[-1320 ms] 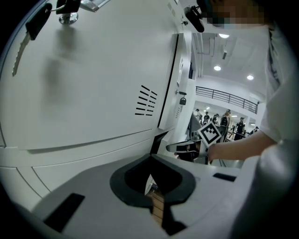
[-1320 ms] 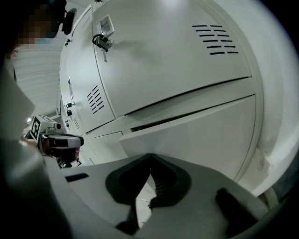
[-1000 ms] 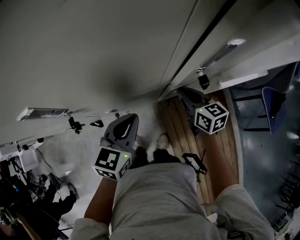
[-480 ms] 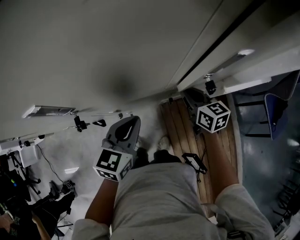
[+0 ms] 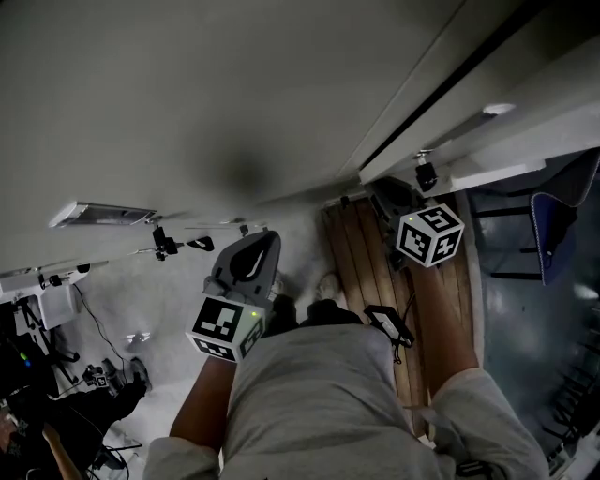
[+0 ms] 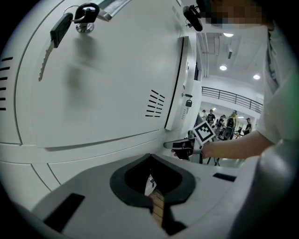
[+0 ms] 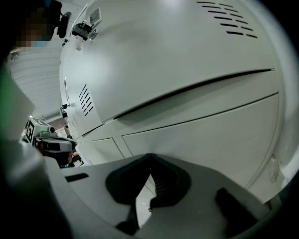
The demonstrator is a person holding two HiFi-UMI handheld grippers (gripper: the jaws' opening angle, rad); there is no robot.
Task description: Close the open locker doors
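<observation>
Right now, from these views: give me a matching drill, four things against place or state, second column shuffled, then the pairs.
Things:
1. black-headed metal key
2. brown slatted wooden board
3. left tongs
4. dark vent slots

Place or state:
a. shut, nothing held
b. in a lock on the pale grey locker door
c. lying flat on the white floor
d. cut into that door near its right edge

Pairs: 1-b, 2-c, 3-a, 4-d
</observation>
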